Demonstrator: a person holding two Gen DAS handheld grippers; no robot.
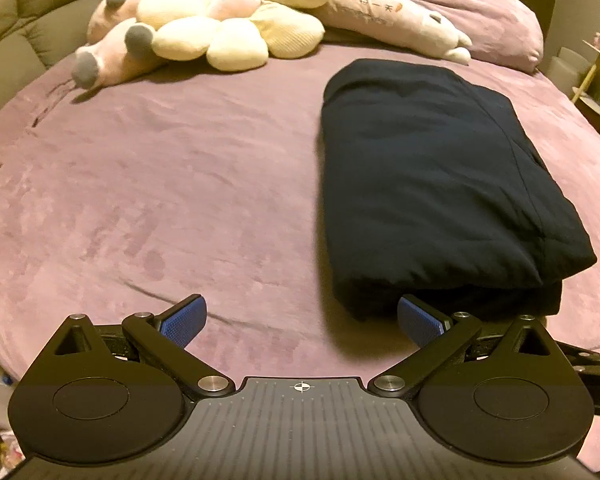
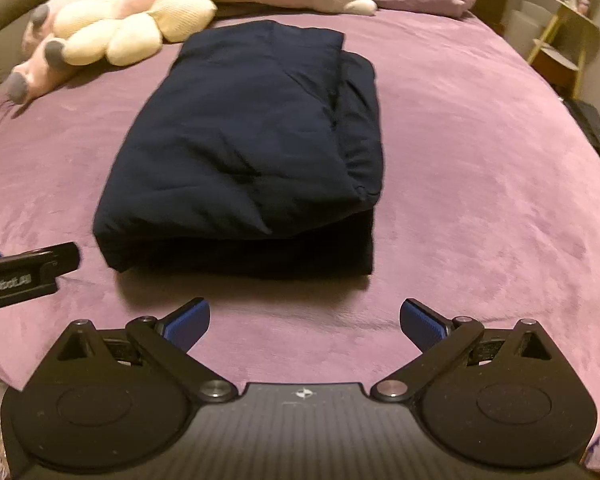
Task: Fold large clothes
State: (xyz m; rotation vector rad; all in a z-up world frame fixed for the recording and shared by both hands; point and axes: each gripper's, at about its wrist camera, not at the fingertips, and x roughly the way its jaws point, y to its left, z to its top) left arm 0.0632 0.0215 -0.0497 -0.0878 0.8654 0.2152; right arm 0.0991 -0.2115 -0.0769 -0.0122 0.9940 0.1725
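Bed: my biggest worry. The purple cover is soft and plush, so any push on the bundle could drag it or sink under it instead of giving me a firm base.
Plush toys: piled at the far edge of the bed, near the bundle's far end; if I shove the bundle forward it may run into them.
Dark garment: lies folded into a thick, padded rectangle mid-bed, its long side running from the near edge toward the far edge. The top layer sits askew, with a lower layer showing along the right side. I judge it springy; it could puff open or slide apart if I nudge one layer only.
Left gripper: fingers spread wide, holding nothing, just beside the bundle's near-left corner; the right finger could snag the hem.
Right gripper: fingers spread wide, empty, near the bundle's near end, not touching.
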